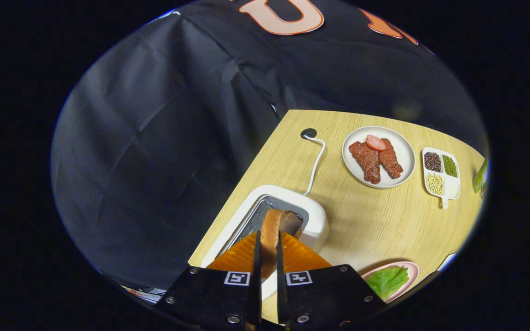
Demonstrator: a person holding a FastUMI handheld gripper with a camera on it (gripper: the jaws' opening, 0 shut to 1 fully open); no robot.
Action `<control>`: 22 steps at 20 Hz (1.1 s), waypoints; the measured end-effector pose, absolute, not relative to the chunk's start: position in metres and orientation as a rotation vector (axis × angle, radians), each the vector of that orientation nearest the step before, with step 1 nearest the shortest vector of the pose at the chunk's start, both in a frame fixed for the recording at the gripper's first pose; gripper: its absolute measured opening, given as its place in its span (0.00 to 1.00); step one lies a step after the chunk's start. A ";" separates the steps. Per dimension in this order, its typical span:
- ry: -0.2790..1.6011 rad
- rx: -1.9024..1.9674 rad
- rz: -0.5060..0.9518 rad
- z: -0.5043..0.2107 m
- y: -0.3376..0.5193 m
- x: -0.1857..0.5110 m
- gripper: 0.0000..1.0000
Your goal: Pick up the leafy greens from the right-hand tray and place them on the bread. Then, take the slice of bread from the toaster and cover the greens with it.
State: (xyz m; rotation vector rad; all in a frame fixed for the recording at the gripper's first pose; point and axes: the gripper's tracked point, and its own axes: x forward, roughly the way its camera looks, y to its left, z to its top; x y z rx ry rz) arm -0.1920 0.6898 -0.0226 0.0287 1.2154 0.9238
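Both tongs (267, 250) fingers clamp bread slice (272, 230) | slice apparently above toaster (313, 216) slot | greens (387, 280) on pink plate (411, 269)

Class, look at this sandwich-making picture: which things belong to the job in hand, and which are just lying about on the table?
Part of the job:
bread slice, clamped between the gripper fingers
toaster below it
leafy greens on the pink plate

Just lying about:
white plate with meat
divided dish of beans
white cable
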 end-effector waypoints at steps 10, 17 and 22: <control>1.134 0.131 1.011 0.006 0.671 -0.191 0.14; 1.082 0.232 1.075 0.020 0.652 -0.193 0.14; 1.046 0.276 1.113 0.036 0.634 -0.195 0.14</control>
